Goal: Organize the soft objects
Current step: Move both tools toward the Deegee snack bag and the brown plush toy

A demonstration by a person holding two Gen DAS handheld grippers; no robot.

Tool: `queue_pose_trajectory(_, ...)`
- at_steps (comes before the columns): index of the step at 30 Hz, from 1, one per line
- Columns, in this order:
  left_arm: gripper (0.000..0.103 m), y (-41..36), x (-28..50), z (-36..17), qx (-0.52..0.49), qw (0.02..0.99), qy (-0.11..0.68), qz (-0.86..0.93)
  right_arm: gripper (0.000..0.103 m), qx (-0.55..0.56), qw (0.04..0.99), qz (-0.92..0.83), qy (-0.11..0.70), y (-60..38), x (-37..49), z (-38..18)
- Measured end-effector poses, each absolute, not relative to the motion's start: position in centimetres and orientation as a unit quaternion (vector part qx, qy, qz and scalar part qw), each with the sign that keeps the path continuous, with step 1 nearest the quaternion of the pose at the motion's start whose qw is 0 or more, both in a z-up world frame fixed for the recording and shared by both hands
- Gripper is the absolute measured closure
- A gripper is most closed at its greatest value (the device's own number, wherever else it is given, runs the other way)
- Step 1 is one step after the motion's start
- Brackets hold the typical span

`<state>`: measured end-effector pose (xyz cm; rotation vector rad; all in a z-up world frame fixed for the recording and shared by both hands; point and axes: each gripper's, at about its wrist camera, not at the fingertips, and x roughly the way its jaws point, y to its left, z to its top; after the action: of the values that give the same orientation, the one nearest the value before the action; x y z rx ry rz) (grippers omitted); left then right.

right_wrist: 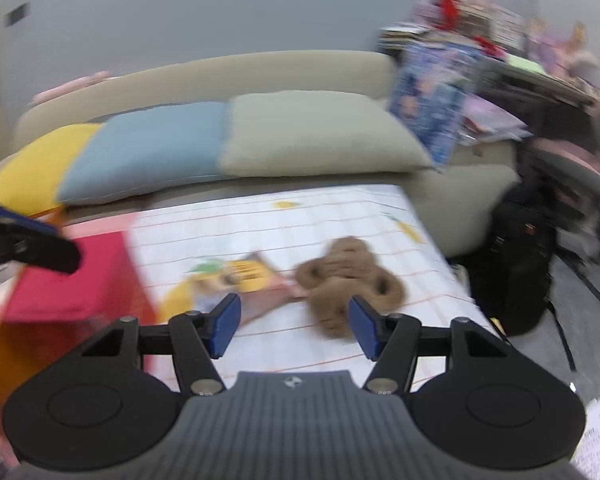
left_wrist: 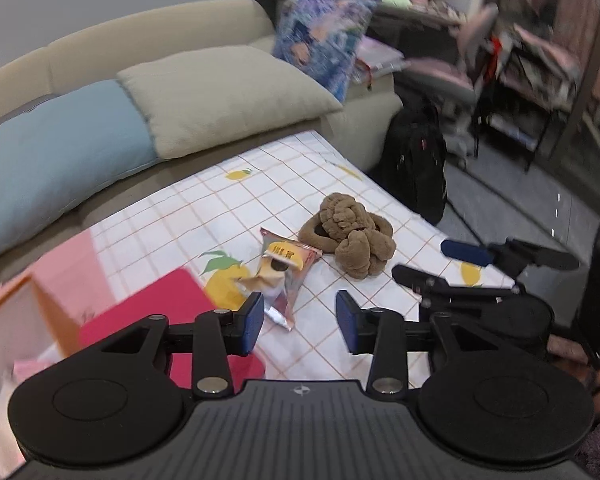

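A brown knotted plush [left_wrist: 350, 234] lies on the checked lemon-print tablecloth [left_wrist: 204, 216]; it also shows blurred in the right wrist view [right_wrist: 350, 280]. A crinkled snack packet [left_wrist: 286, 272] lies just left of it, also in the right wrist view [right_wrist: 252, 280]. My left gripper [left_wrist: 300, 322] is open and empty, just short of the packet. My right gripper [right_wrist: 294, 326] is open and empty, near the plush's front edge. The right gripper also shows in the left wrist view [left_wrist: 440, 264], to the right of the plush.
A red box [left_wrist: 152, 312] stands on the table at the left. Behind the table a beige sofa [left_wrist: 140, 40] holds blue [left_wrist: 60, 156], beige [left_wrist: 228, 96] and yellow [right_wrist: 32, 168] cushions. A black backpack [left_wrist: 416, 160] stands on the floor at the right.
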<state>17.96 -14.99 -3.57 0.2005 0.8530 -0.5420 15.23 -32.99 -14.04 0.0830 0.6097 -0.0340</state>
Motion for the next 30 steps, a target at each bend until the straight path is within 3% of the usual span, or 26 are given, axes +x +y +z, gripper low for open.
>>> queue_pose_trajectory(2, 0.041, -16.3, 19.3, -4.4, 0.118, 0.863, 0.417, -0.26, 0.04, 0.061, 0.95, -0.04, 0.304, -34.2, 16.6, -15.2)
queue_pose_trajectory(4, 0.037, -17.1, 20.6, -5.2, 0.141, 0.855, 0.425, -0.261, 0.039, 0.079, 0.947, -0.055, 0.308, -35.1, 17.8, -16.3)
queue_pose_trajectory(6, 0.03, -18.1, 22.0, -6.1, 0.165, 0.847, 0.432, -0.26, 0.022, 0.088, 0.946, -0.066, 0.306, -35.6, 18.6, -17.1)
queue_pose_trajectory(7, 0.028, -18.6, 22.8, -6.6, 0.177, 0.841, 0.439, -0.261, 0.021, 0.087, 0.946, -0.069, 0.304, -35.7, 19.1, -17.6)
queue_pose_trajectory(19, 0.028, -21.9, 28.3, -12.1, 0.256, 0.786, 0.504, -0.25, 0.021, 0.037, 0.943, -0.036, 0.328, -35.0, 23.8, -21.2)
queue_pose_trajectory(25, 0.028, -23.1, 29.2, -13.4, 0.271, 0.77, 0.519, -0.252, 0.024, 0.063, 0.935, -0.035, 0.347, -36.1, 24.9, -22.0)
queue_pose_trajectory(29, 0.028, -23.7, 30.0, -14.7, 0.287, 0.755, 0.537, -0.242, 0.039, 0.077, 0.926, -0.02, 0.369, -36.5, 25.3, -22.4)
queue_pose_trajectory(30, 0.028, -23.8, 30.3, -15.0, 0.287, 0.753, 0.542, -0.239, 0.047, 0.081, 0.926, -0.018, 0.369, -36.7, 25.2, -22.3)
